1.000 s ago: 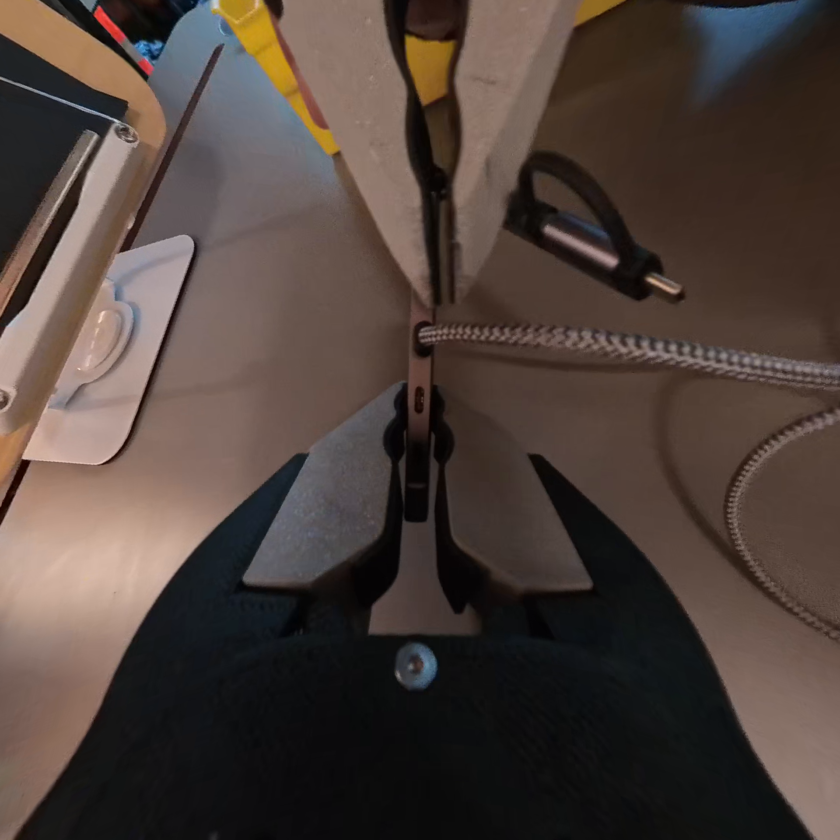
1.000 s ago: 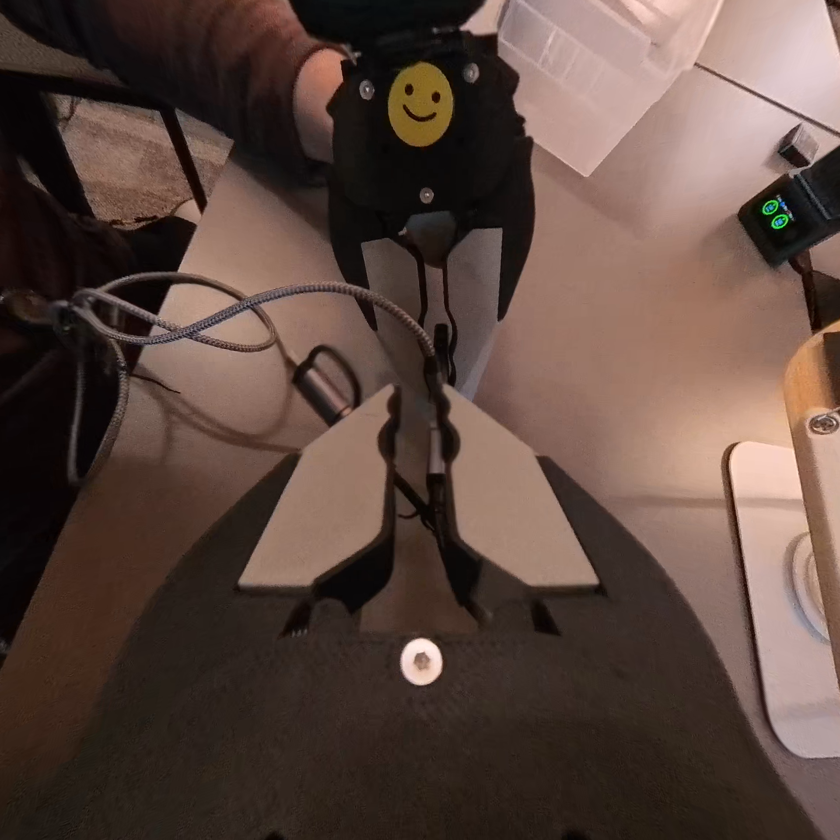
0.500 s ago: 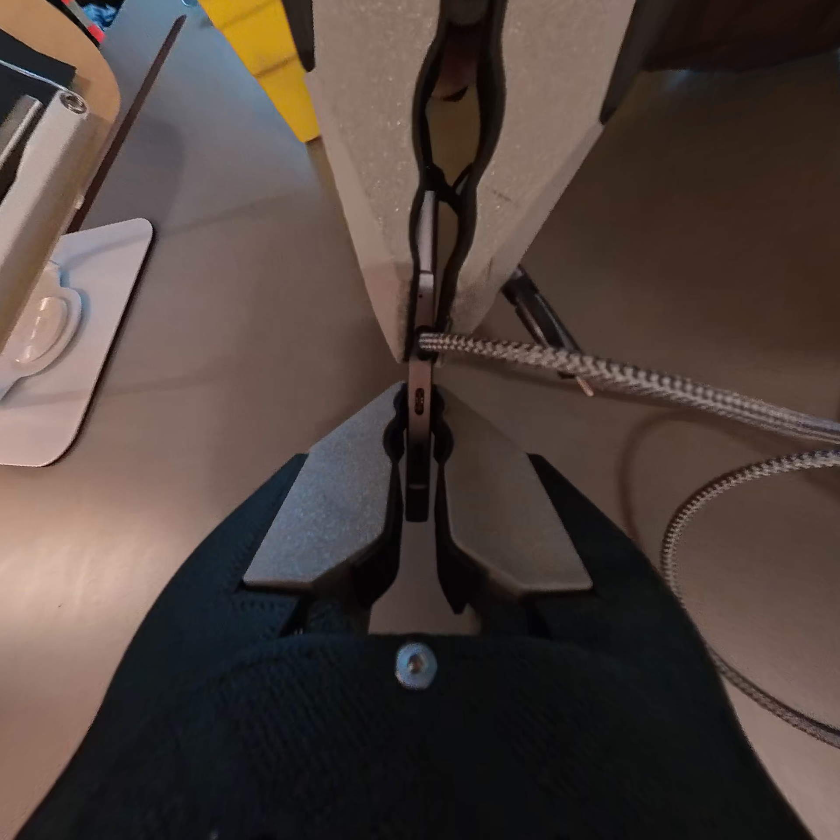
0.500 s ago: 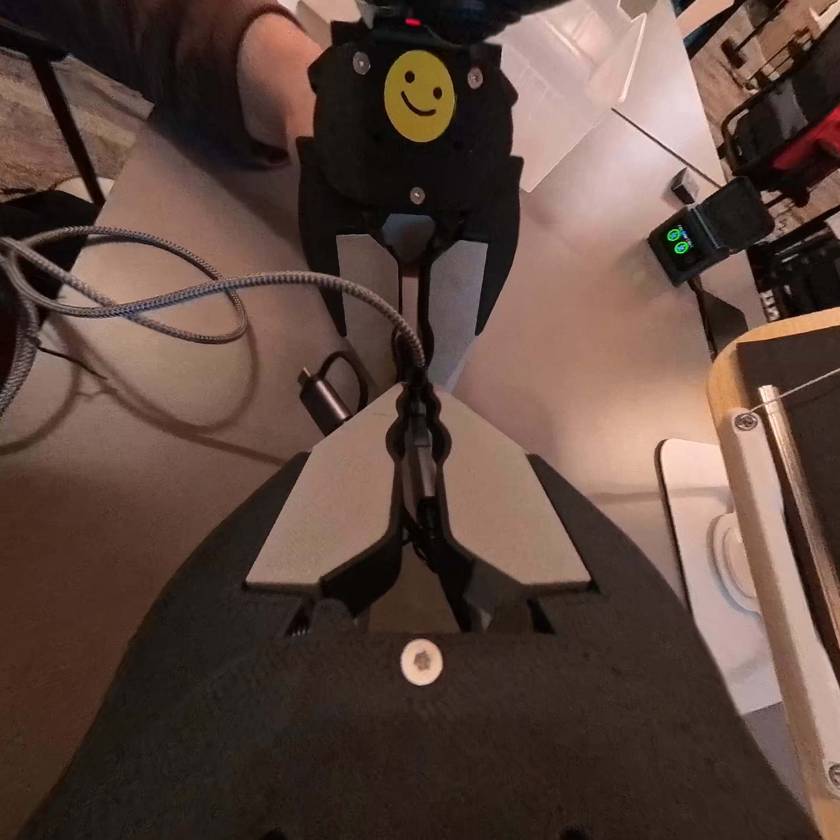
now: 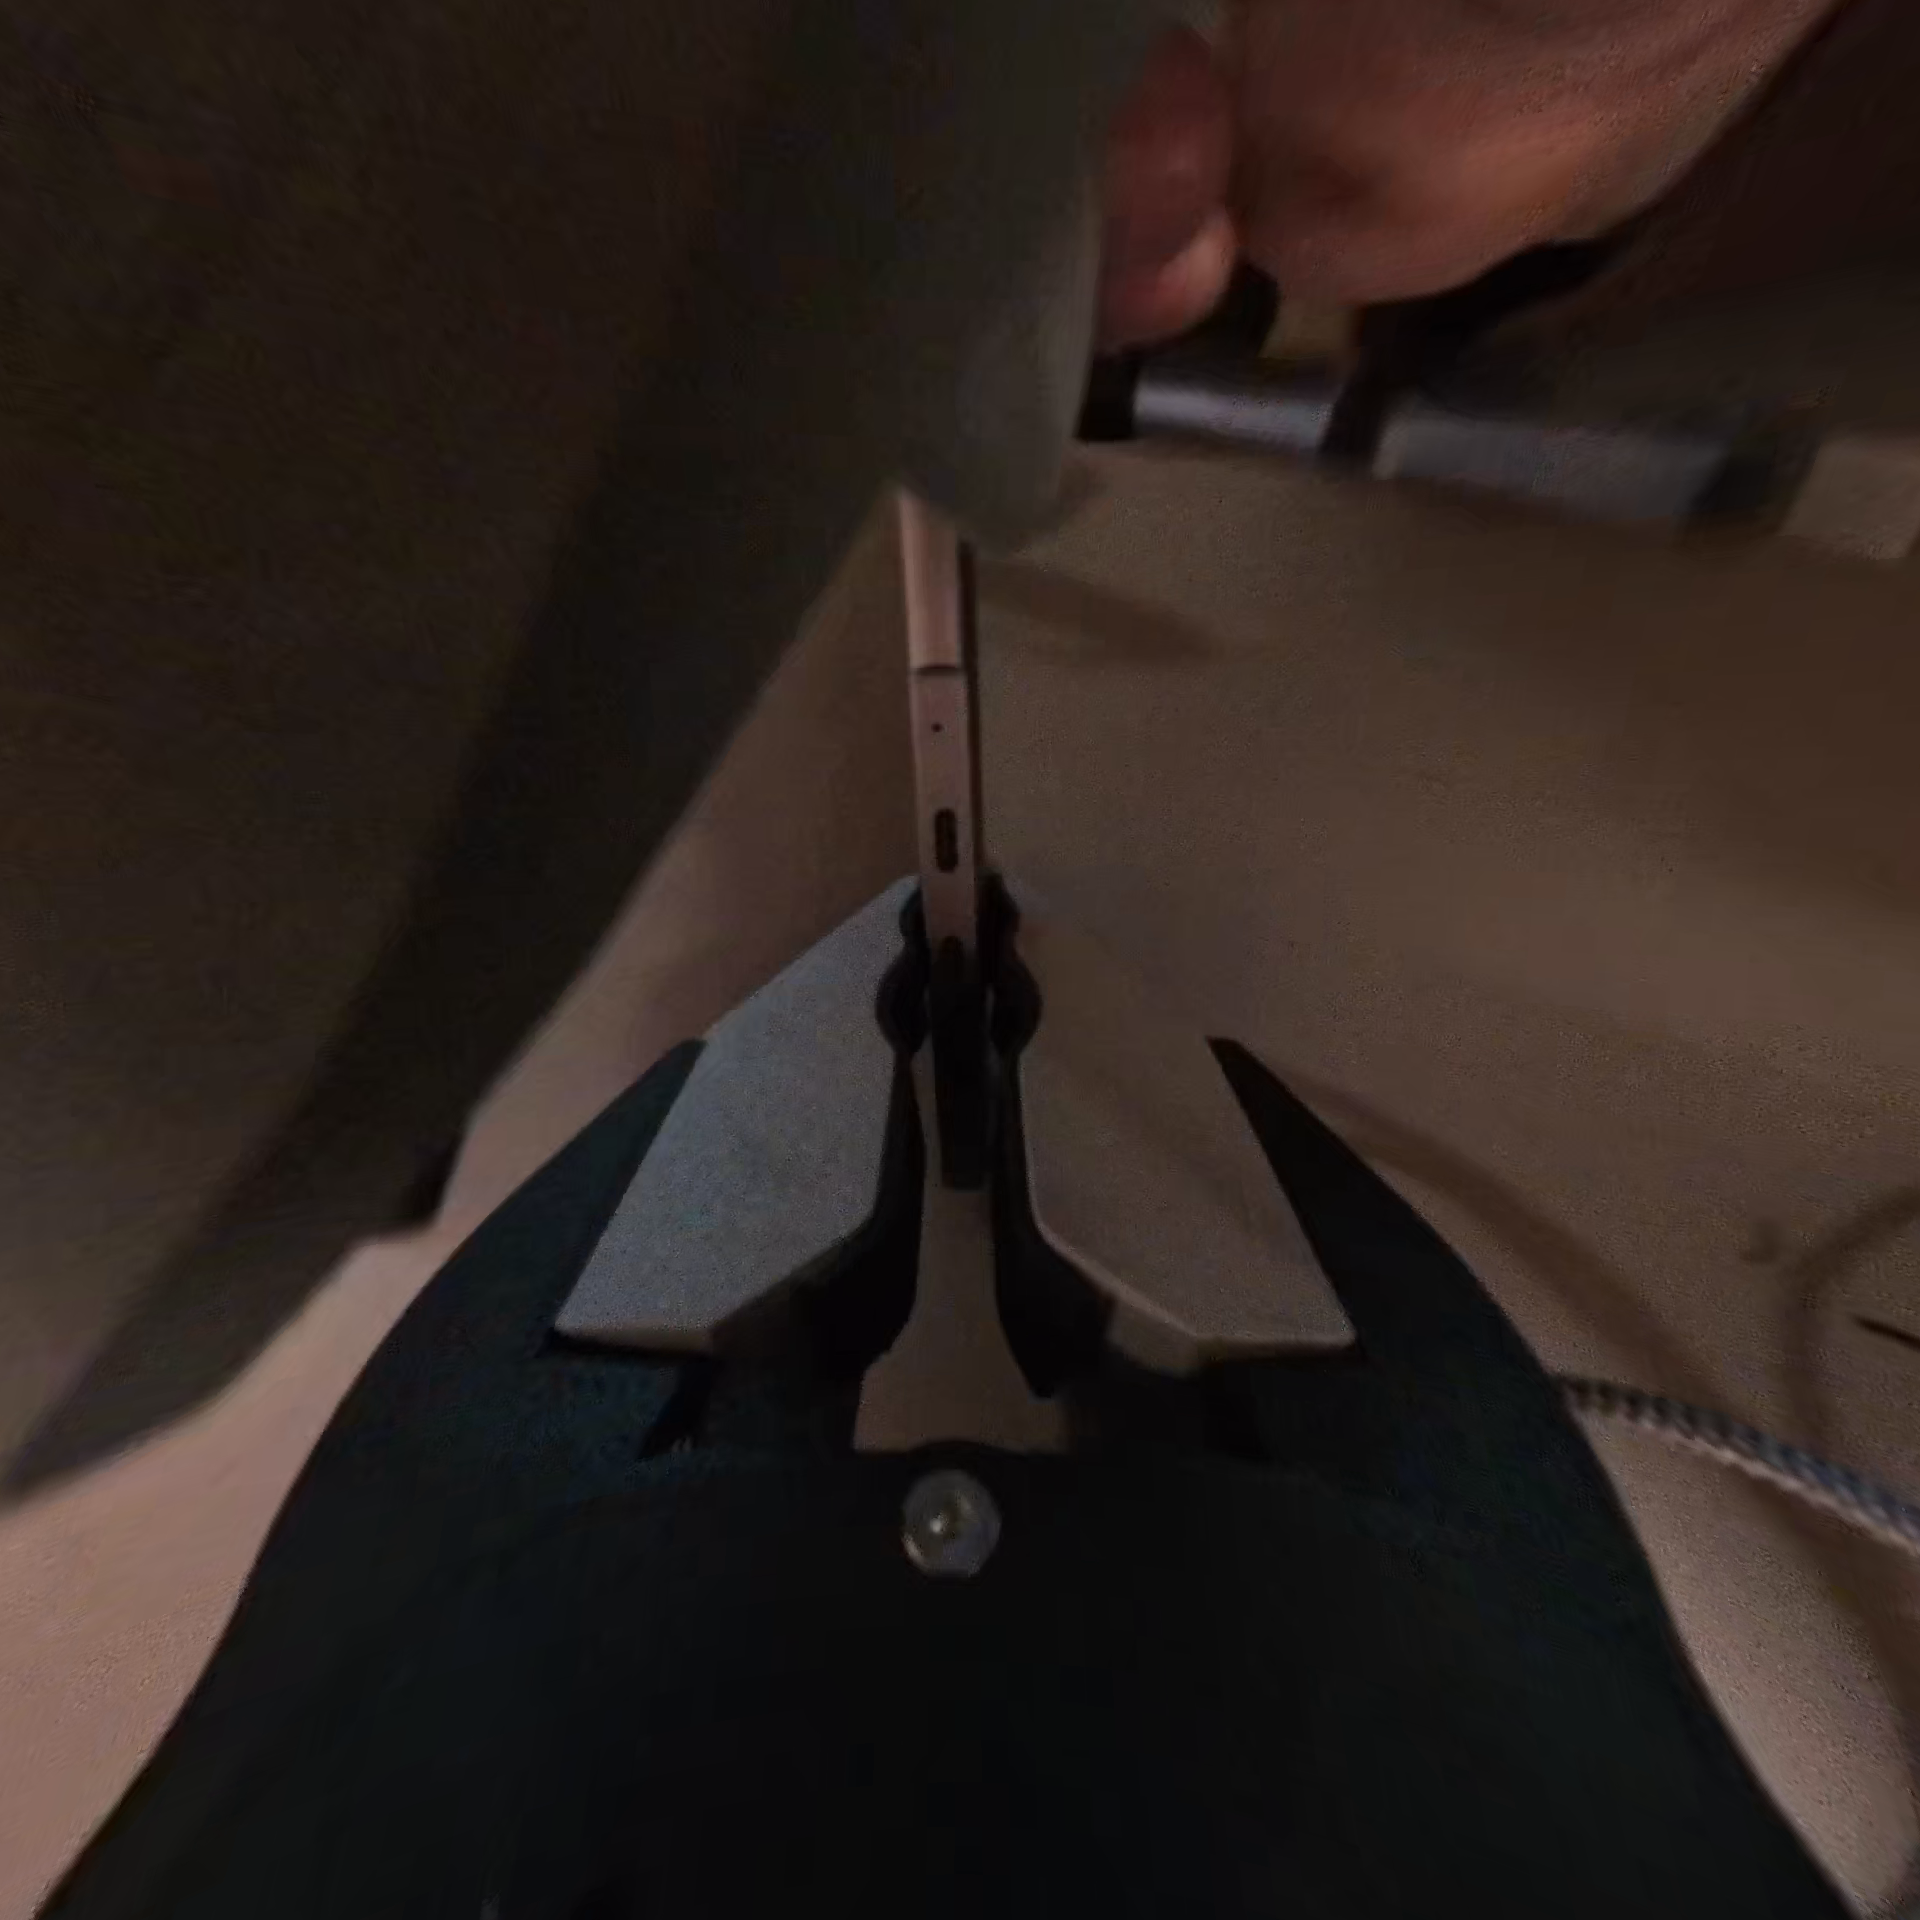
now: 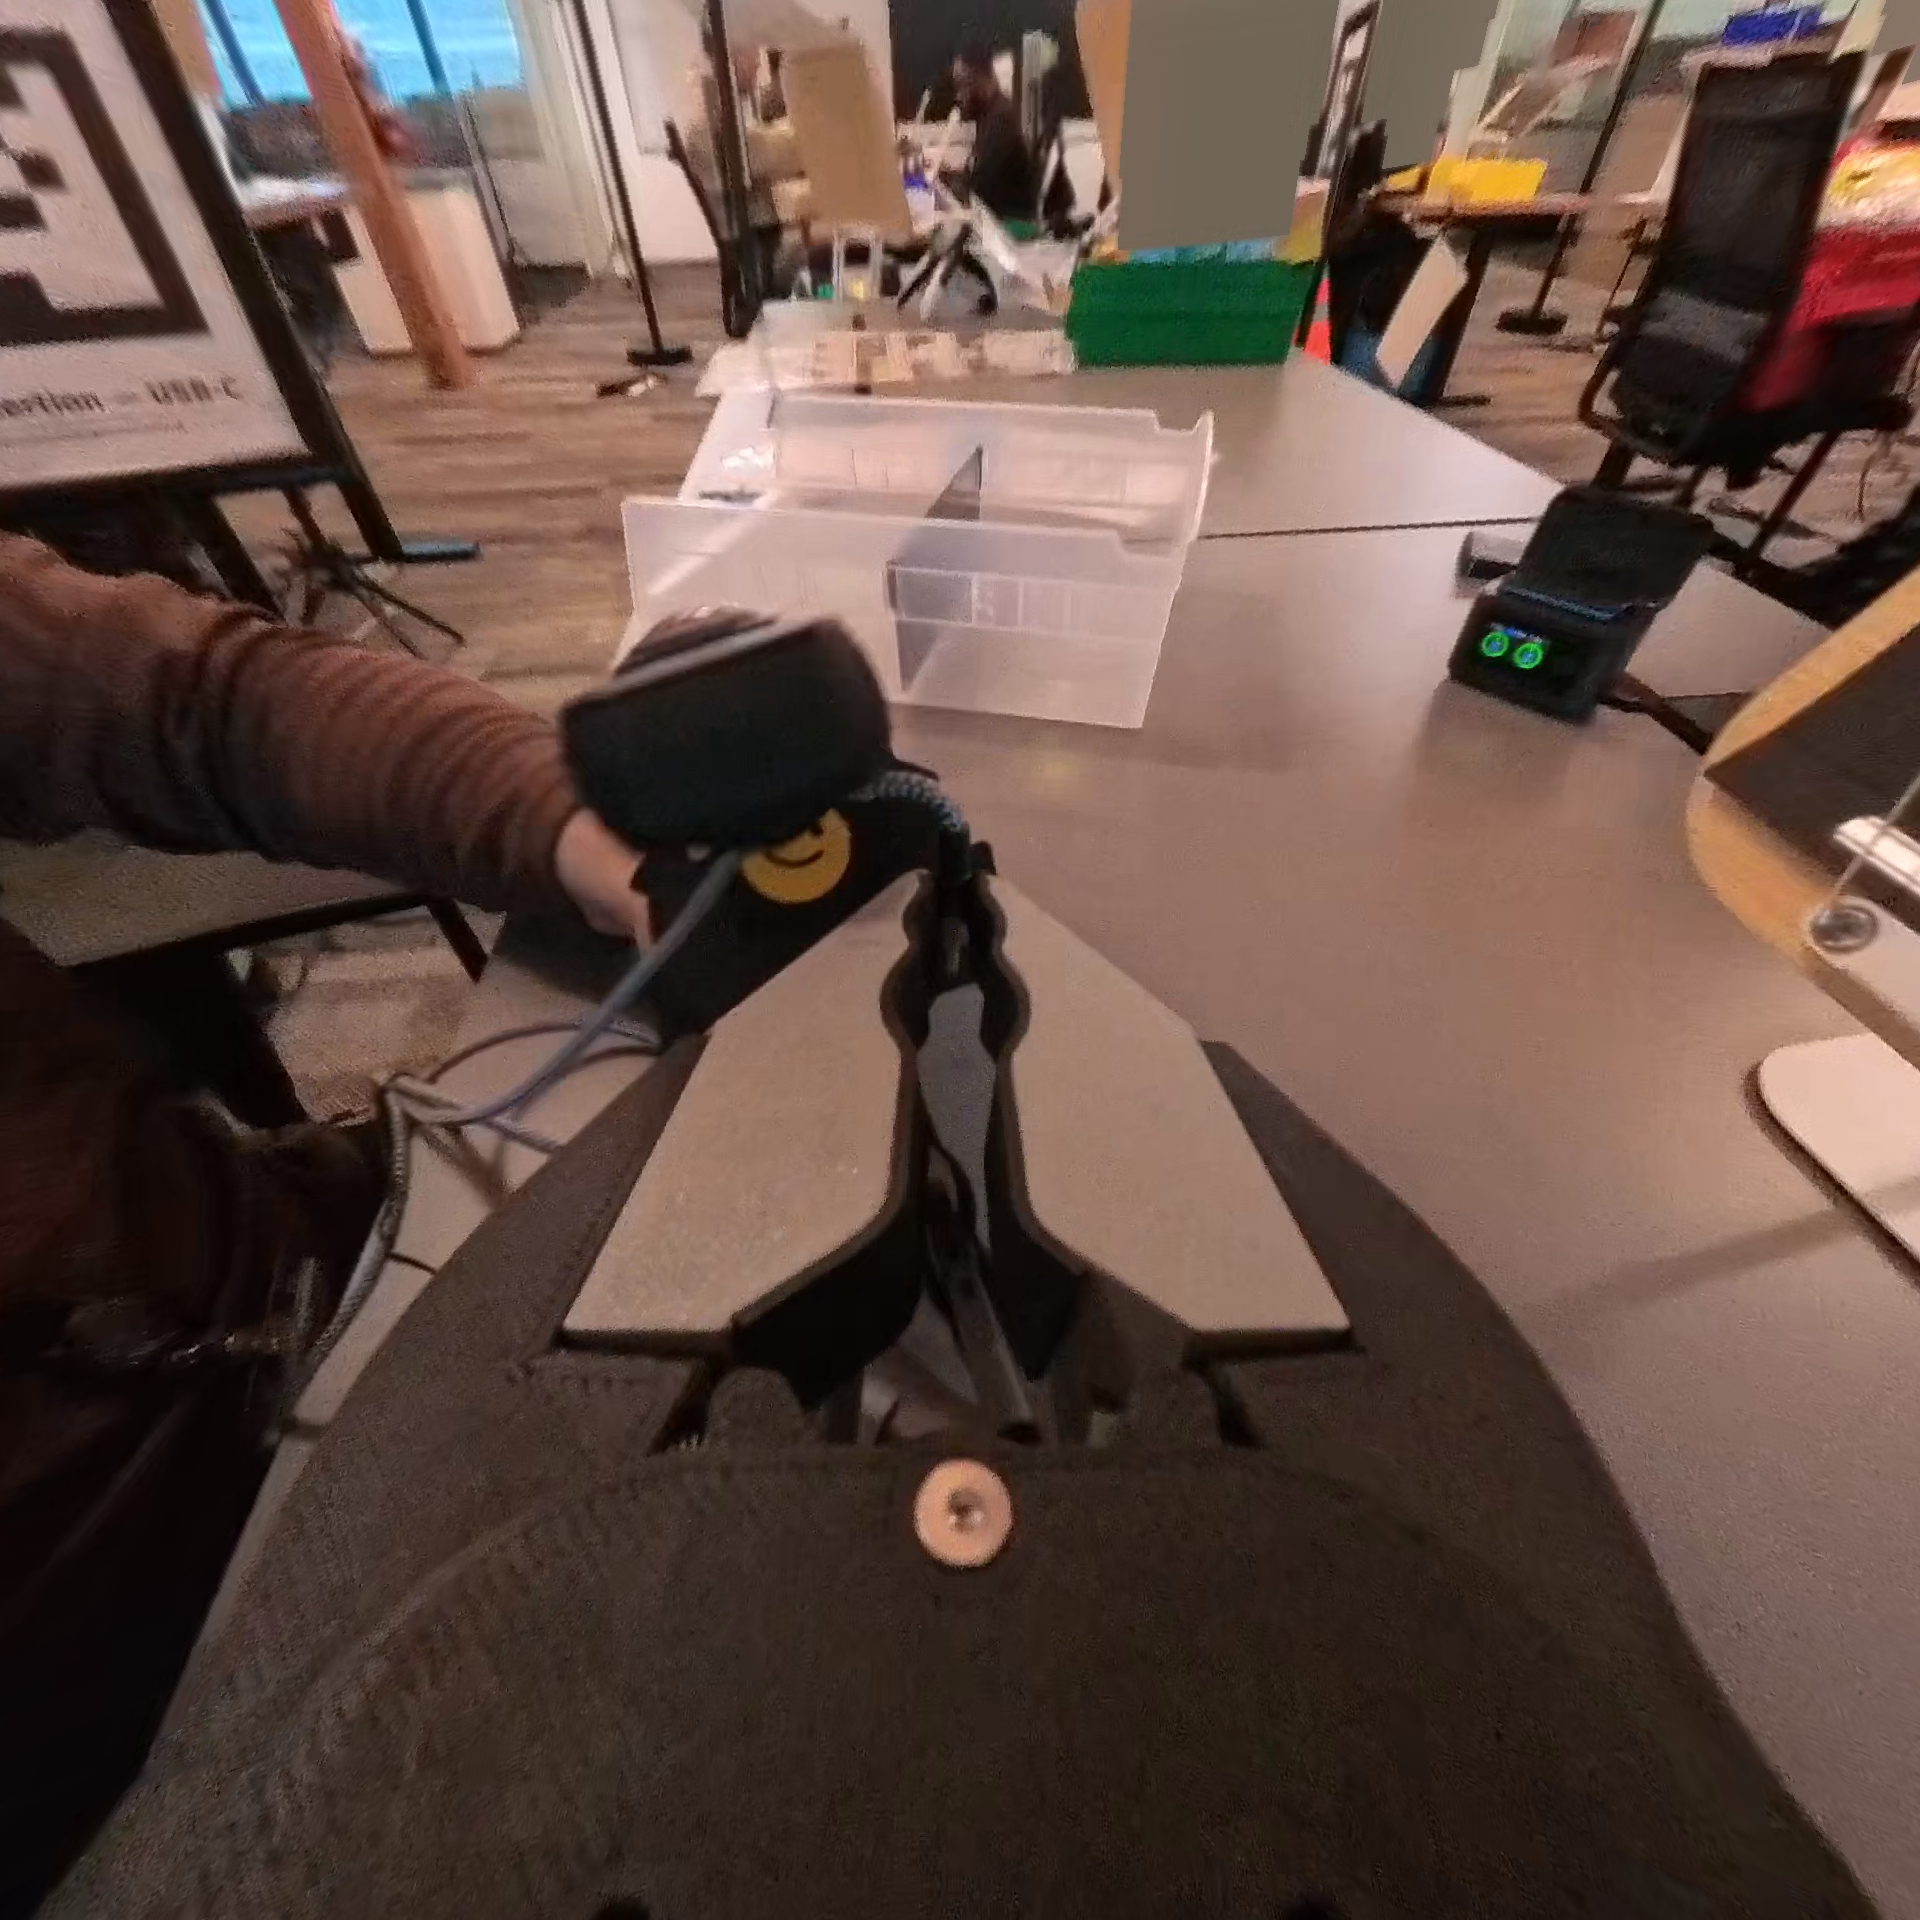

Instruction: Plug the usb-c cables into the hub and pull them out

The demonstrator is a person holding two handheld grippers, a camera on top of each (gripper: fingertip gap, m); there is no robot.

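Observation:
My left gripper [image 5: 951,904] is shut on the hub [image 5: 940,727], a thin metal slab held edge-on; its oval port faces me with nothing in it. The right gripper's body [image 5: 468,520] looms dark and blurred over the upper left, just past the hub's far end. In the right wrist view my right gripper [image 6: 951,894] is shut on the plug [image 6: 958,1049] of a braided USB-C cable [image 6: 665,945], which runs from the tips down to the left. The left gripper's black body with a yellow smiley sticker [image 6: 795,862] sits just beyond, held by a hand.
A grey metal connector with a black loop [image 5: 1455,436] lies blurred at the upper right under a hand [image 5: 1455,135]. Braided cable [image 5: 1725,1444] crosses the table at the lower right. A clear plastic bin [image 6: 914,582], a black device with green lights [image 6: 1558,634] and a wooden stand [image 6: 1808,769] are farther off. Tip to tip, the grippers are about 12 cm apart.
The braided cable has come out of the hub with my right gripper, which rose and tilted up over the hub. My left gripper still holds the hub.

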